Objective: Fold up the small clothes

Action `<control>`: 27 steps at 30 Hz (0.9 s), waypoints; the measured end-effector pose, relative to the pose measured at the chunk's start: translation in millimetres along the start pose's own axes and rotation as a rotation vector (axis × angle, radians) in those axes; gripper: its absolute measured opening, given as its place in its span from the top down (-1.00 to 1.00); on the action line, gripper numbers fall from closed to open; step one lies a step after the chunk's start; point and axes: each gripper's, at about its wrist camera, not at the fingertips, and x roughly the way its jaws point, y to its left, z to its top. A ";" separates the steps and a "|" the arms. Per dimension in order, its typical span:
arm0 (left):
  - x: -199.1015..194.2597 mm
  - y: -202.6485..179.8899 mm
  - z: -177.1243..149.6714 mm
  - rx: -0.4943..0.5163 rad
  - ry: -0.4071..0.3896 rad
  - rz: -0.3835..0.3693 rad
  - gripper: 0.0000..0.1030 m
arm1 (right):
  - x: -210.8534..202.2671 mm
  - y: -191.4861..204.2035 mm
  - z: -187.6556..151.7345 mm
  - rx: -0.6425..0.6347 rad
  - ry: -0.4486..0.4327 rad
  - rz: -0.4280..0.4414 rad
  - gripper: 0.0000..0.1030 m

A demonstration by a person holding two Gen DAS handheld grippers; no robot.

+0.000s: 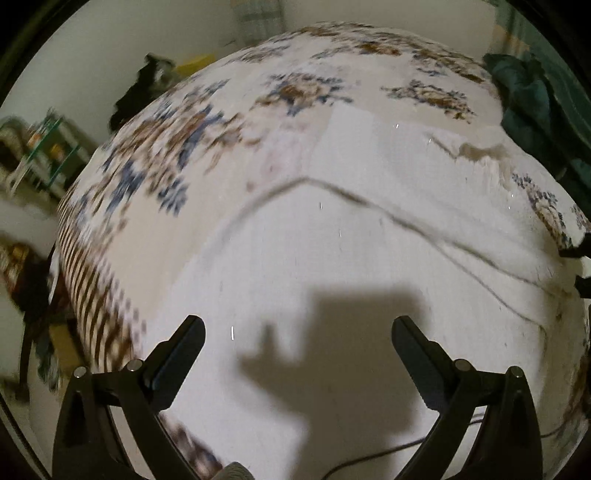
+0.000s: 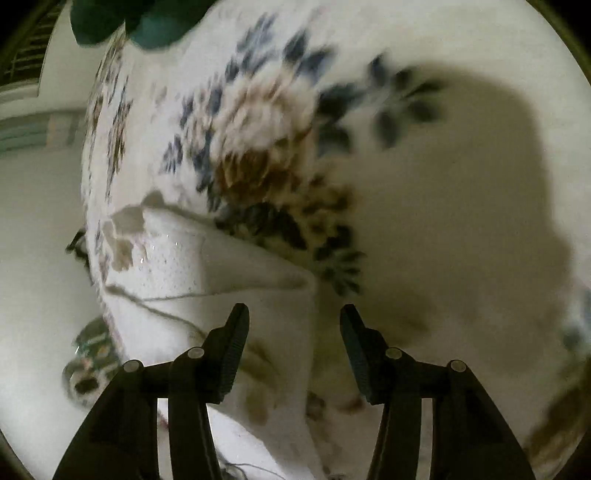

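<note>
A white knitted garment lies spread flat on a bed-like surface covered with a floral cloth; thin grey seam lines cross it. My left gripper hovers over the garment, open, with nothing between its fingers, and casts a shadow on the knit. In the right wrist view the garment shows a folded flap, and its right edge runs down just under my right gripper. That gripper is open above the edge, with its pads clear of the fabric. The floral cloth fills the view beyond it.
A heap of dark green clothing lies at the far right corner of the surface. A black item sits at the far left edge. A shelf with clutter stands on the floor to the left.
</note>
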 end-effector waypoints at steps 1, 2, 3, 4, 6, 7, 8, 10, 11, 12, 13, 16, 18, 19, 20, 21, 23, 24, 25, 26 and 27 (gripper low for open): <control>-5.6 -1.3 -6.6 -0.021 0.002 0.015 -1.00 | 8.5 1.6 2.9 -0.030 0.011 -0.003 0.30; -12.1 -2.0 -13.1 -0.044 0.005 0.026 -1.00 | 11.8 6.3 2.9 -0.067 0.011 -0.013 0.81; -17.0 -1.7 -17.7 -0.063 0.009 0.033 -1.00 | 9.0 11.7 2.8 -0.094 -0.006 -0.047 0.82; -24.1 -0.6 -22.6 -0.089 0.014 0.035 -1.00 | 3.1 14.1 3.6 -0.104 -0.030 -0.051 0.83; -33.8 0.6 -27.5 -0.118 0.018 0.023 -1.00 | -21.7 15.9 13.1 -0.101 -0.119 -0.045 0.84; -40.1 -0.3 -30.2 -0.125 0.016 0.016 -1.00 | -29.0 12.3 19.6 -0.075 -0.132 -0.037 0.84; -45.2 -1.7 -32.0 -0.124 0.015 0.011 -1.00 | -29.0 9.0 27.1 -0.056 -0.123 -0.039 0.85; -52.6 -6.7 -34.5 -0.113 0.016 0.000 -1.00 | -14.7 10.0 34.5 -0.064 -0.051 -0.061 0.83; -55.9 -10.2 -35.8 -0.110 0.019 -0.008 -1.00 | -3.6 11.1 36.3 -0.056 0.016 -0.072 0.74; -58.4 -13.5 -37.3 -0.109 0.024 -0.019 -1.00 | 1.3 12.2 35.0 -0.048 0.058 -0.082 0.60; -60.9 -17.3 -40.0 -0.107 0.032 -0.034 -1.00 | -1.8 14.8 30.3 -0.063 0.059 -0.085 0.53; -68.3 -37.3 -58.4 -0.083 0.080 -0.093 -1.00 | -21.5 15.8 13.2 -0.113 0.062 -0.115 -0.10; -68.0 -61.1 -81.5 -0.036 0.133 -0.130 -1.00 | -36.5 7.0 0.9 -0.121 0.075 -0.112 -0.15; -65.0 -74.6 -95.3 -0.008 0.166 -0.144 -1.00 | -45.5 -1.4 -6.1 -0.120 0.088 -0.127 -0.15; -59.5 -90.8 -112.9 0.022 0.206 -0.167 -1.00 | -52.8 -9.0 -12.4 -0.118 0.091 -0.131 -0.15; -54.0 -102.5 -126.7 0.039 0.236 -0.184 -1.00 | -57.2 -15.8 -16.4 -0.114 0.097 -0.127 -0.15; -37.3 -134.6 -157.7 0.090 0.304 -0.215 -1.00 | -60.8 -28.1 -15.9 -0.111 0.099 -0.113 -0.15; -29.4 -148.0 -169.4 0.121 0.324 -0.216 -1.00 | -61.6 -36.1 -13.6 -0.114 0.092 -0.100 -0.15; -21.1 -162.8 -181.0 0.165 0.335 -0.209 -1.00 | -58.3 -38.0 -9.0 -0.110 0.082 -0.074 -0.15; -11.6 -178.4 -192.4 0.219 0.345 -0.199 -1.00 | -53.0 -38.9 -3.2 -0.104 0.075 -0.038 -0.15; -4.9 -189.4 -199.8 0.259 0.345 -0.189 -0.98 | -47.7 -38.3 3.5 -0.102 0.068 0.006 -0.15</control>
